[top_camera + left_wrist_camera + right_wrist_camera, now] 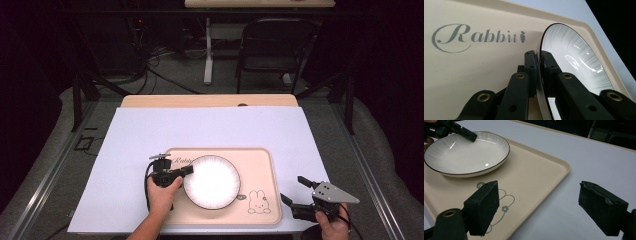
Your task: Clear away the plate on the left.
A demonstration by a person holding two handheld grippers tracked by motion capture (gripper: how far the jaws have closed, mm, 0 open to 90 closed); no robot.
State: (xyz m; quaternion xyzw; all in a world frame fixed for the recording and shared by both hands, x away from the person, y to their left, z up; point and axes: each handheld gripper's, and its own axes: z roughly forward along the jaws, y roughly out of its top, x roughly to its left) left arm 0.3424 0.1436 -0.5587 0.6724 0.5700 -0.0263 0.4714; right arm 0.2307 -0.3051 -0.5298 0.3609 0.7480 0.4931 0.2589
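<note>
A white plate [212,181] with a thin dark rim rests on a beige tray [257,165] printed with a rabbit and the word "Rabbit". My left gripper [186,171] is shut on the plate's left rim; in the left gripper view the plate [574,60] edge sits pinched between the two black jaws, gripper [539,60]. My right gripper [294,190] stands open just off the tray's right front corner, with nothing between its pads [484,205]. In the right gripper view the plate [461,152] lies on the tray [536,170], with the left gripper [470,136] on its far rim.
The tray lies on a white sheet [150,135] covering a wooden table [210,100]. A dark chair [275,45] and a table leg [208,50] stand beyond the far edge. Dark frame posts flank the table on both sides.
</note>
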